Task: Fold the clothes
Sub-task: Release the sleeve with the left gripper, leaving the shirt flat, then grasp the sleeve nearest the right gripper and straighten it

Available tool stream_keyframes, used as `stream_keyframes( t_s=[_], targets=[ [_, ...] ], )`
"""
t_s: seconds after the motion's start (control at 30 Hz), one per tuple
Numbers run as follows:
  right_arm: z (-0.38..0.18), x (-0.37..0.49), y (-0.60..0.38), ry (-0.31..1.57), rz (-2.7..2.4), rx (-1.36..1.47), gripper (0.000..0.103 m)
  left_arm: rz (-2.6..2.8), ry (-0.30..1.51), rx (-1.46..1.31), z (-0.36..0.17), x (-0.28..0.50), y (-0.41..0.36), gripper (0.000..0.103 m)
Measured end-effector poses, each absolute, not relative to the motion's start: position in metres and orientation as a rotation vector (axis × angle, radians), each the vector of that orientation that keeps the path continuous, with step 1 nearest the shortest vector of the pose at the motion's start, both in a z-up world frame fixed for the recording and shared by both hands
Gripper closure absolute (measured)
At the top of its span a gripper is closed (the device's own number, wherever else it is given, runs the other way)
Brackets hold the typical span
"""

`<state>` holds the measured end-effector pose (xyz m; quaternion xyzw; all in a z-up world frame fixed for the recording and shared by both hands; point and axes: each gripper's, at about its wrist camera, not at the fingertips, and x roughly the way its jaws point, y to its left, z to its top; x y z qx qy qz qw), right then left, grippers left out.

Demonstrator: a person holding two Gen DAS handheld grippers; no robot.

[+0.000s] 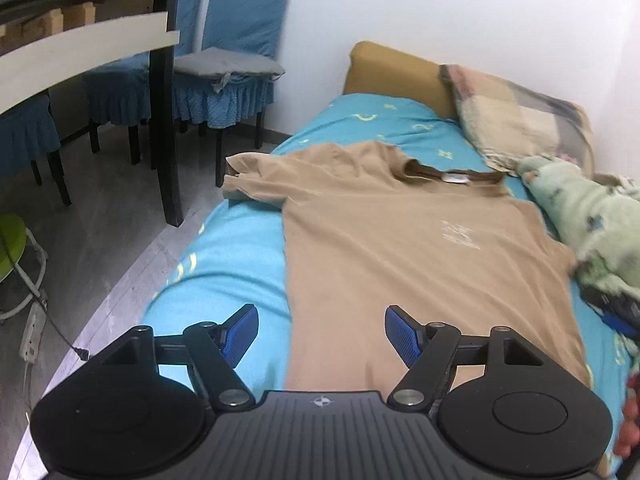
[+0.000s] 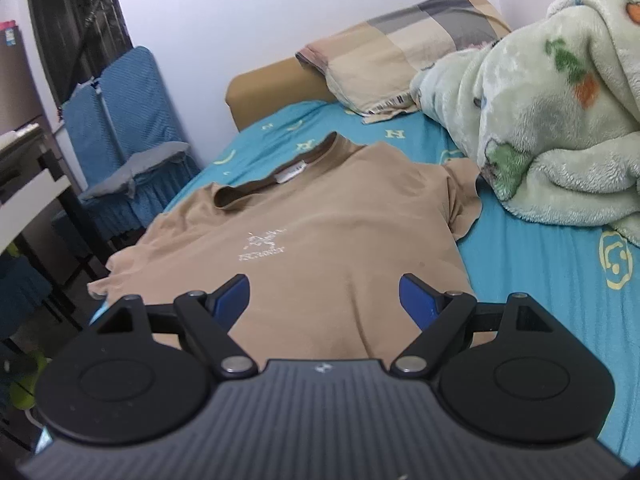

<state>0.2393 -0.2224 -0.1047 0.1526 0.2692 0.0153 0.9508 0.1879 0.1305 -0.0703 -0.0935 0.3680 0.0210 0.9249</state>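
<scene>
Bed (image 2: 540, 280): shirt (image 2: 320, 240) apparently below right gripper (image 2: 324, 300)

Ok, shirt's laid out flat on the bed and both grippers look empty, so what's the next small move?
Probably bring the left gripper to the left sleeve and pinch it. The tan T-shirt lies front up, unfolded, that sleeve hanging off the bed edge. Both it and the right gripper are open, holding nothing.

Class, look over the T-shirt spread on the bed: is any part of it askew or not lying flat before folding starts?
Yes. The tan T-shirt lies mostly flat on the blue sheet, but its sleeve nearest the chairs is crumpled and hangs over the bed's edge. The other sleeve is rumpled beside the green blanket.
</scene>
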Motion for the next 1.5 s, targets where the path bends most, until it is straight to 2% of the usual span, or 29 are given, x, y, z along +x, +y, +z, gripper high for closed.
stream_keyframes(
  t_s=[0.13,0.3,0.6,0.77,0.8,0.83,0.9,1.07,1.13,1.17,1.43,1.5],
  targets=[
    [-0.096,0.221,-0.22,0.516,0.042,0.28,0.02,0.017,0.679,-0.189,-0.059,0.156,0.12,0.027],
    [-0.09,0.204,-0.217,0.51,0.046,0.23,0.02,-0.024,0.572,-0.141,-0.052,0.141,0.104,0.018],
    [-0.09,0.199,-0.225,0.516,0.032,0.241,0.02,-0.024,0.587,-0.093,-0.068,0.148,0.09,0.004],
    [-0.095,0.204,-0.225,0.537,0.033,0.236,0.02,-0.032,0.587,-0.067,-0.076,0.154,0.085,0.002],
    [-0.096,0.205,-0.226,0.538,0.041,0.243,0.027,-0.034,0.588,-0.063,-0.077,0.155,0.084,0.002],
    [-0.096,0.206,-0.226,0.54,0.044,0.247,0.038,-0.035,0.589,-0.06,-0.078,0.157,0.083,0.002],
    [-0.097,0.208,-0.228,0.542,0.048,0.255,0.046,-0.037,0.593,-0.056,-0.081,0.159,0.082,0.002],
    [-0.099,0.214,-0.24,0.535,0.046,0.343,0.042,-0.037,0.604,-0.051,-0.086,0.161,0.083,0.002],
    [-0.102,0.218,-0.248,0.531,0.021,0.389,0.025,-0.038,0.605,-0.052,-0.087,0.161,0.084,0.002],
    [-0.104,0.22,-0.252,0.527,0.009,0.409,0.023,-0.039,0.605,-0.052,-0.087,0.161,0.084,0.002],
    [-0.127,0.239,-0.291,0.522,-0.037,0.617,0.024,-0.045,0.608,-0.039,-0.089,0.16,0.083,0.001],
    [-0.134,0.245,-0.3,0.524,-0.038,0.675,0.029,-0.04,0.609,-0.032,-0.09,0.16,0.082,0.001]
  ],
)
